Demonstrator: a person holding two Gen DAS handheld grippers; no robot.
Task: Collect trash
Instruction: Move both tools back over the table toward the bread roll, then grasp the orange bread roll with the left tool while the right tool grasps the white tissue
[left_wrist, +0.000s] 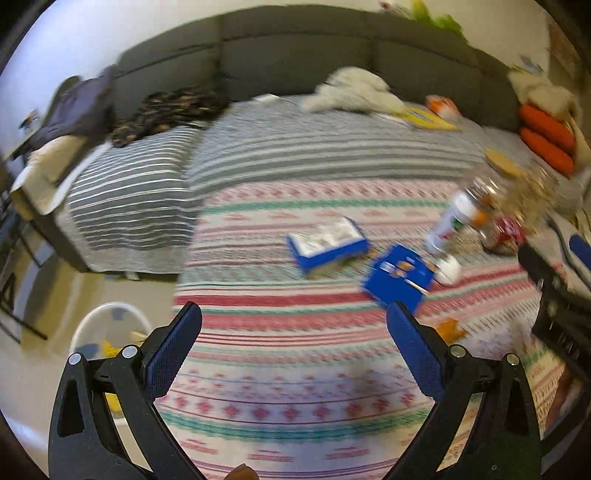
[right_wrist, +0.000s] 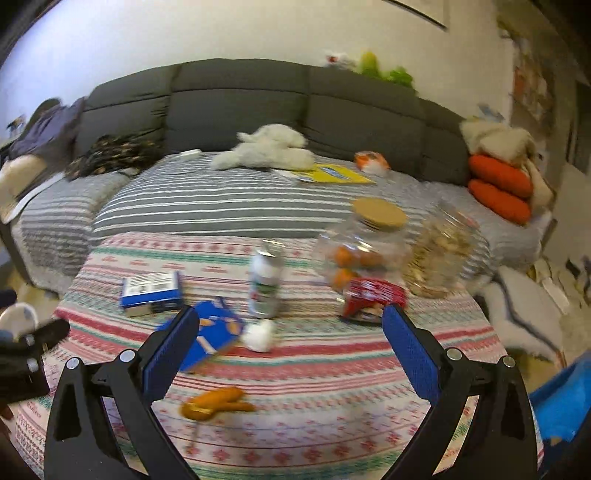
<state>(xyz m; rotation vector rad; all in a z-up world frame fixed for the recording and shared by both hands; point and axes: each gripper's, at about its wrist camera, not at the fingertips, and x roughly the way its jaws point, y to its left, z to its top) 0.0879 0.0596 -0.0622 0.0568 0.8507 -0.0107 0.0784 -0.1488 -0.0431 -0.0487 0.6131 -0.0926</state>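
Both grippers — the left gripper (left_wrist: 294, 319) and the right gripper (right_wrist: 290, 325) — stood wide open and held nothing above the patterned tablecloth (right_wrist: 314, 369). An orange peel (right_wrist: 216, 402) lay near its front edge; a white tissue ball (right_wrist: 260, 334) lay beside a can (right_wrist: 266, 282) nearer the middle.

Blue box (right_wrist: 151, 293), orange peel (right_wrist: 216, 404), red wrapper (right_wrist: 371, 295), pink-green patterned tablecloth (right_wrist: 314, 369), grey-striped sofa cover (right_wrist: 221, 203)

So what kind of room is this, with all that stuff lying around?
Most likely a living room in a home. There is a big grey sofa with a white stuffed toy on it, and a table under a patterned cloth, scattered with snack litter.
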